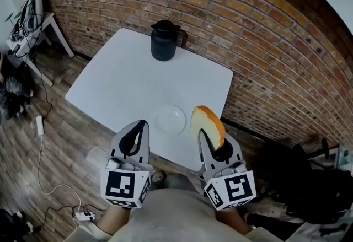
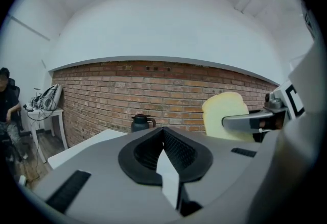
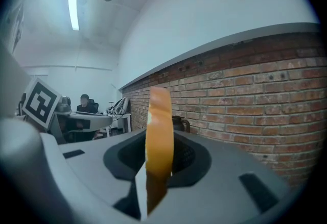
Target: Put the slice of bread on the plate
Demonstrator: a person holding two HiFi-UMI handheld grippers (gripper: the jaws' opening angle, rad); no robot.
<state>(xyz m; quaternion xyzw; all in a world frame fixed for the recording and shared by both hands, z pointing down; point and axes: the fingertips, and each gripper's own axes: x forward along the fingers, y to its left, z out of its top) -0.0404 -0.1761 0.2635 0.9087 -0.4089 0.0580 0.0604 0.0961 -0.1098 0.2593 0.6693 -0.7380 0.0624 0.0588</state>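
Gripping the slice of bread (image 1: 208,124) on edge in the fingers of the right gripper (image 1: 209,139), raised just right of the clear plate (image 1: 170,120) at the front edge of the desk (image 1: 121,81). Just left of the plate, left gripper (image 1: 141,125), fingers together, empty. Beyond the plate, dark jug (image 1: 164,41).

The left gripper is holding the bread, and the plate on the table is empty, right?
Not quite. The right gripper holds the bread, as the head view shows. The left gripper is shut with nothing in it. The plate on the table is empty.
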